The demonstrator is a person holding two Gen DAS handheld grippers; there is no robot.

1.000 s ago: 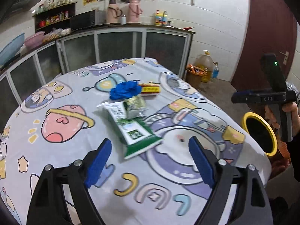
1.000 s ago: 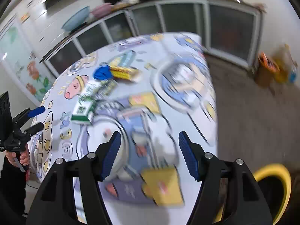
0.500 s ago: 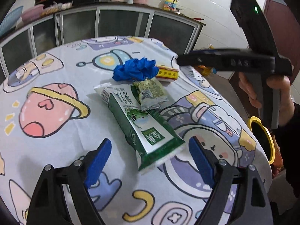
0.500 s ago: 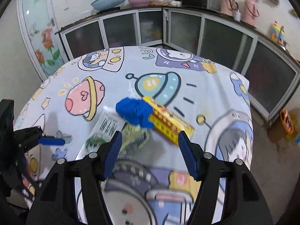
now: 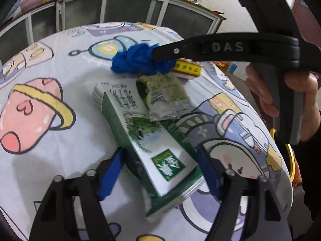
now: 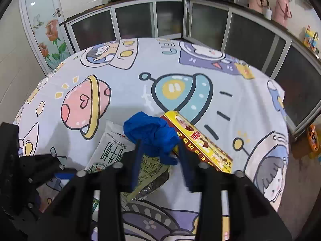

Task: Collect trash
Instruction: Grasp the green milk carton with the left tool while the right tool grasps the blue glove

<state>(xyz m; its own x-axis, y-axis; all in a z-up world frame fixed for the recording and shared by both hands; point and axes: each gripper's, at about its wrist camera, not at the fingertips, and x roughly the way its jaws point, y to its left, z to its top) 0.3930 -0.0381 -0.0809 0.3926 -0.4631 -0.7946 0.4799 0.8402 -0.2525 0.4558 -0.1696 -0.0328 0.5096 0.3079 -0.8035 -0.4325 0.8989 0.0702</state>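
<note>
A green and white milk carton (image 5: 152, 148) lies flat on the cartoon tablecloth (image 5: 50, 140). My left gripper (image 5: 158, 168) stands with its blue fingers on either side of the carton's near end, closing on it. A crumpled green wrapper (image 5: 166, 98) lies on the carton's far end. A blue crumpled bag (image 6: 150, 134) lies beyond it, next to a yellow and red box (image 6: 202, 142). My right gripper (image 6: 160, 160) straddles the blue bag, its fingers closing on both sides. The right gripper's body also shows in the left wrist view (image 5: 230, 48).
A yellow-rimmed bin (image 5: 291, 160) stands on the floor past the table's right edge. Cabinets with glass doors (image 6: 140, 20) run behind the table. An orange basket (image 6: 313, 140) sits on the floor at the far right.
Both grippers have moved in and lower. The left one now straddles the carton with narrower jaws. The right one has come down around the blue bag with narrower jaws.
</note>
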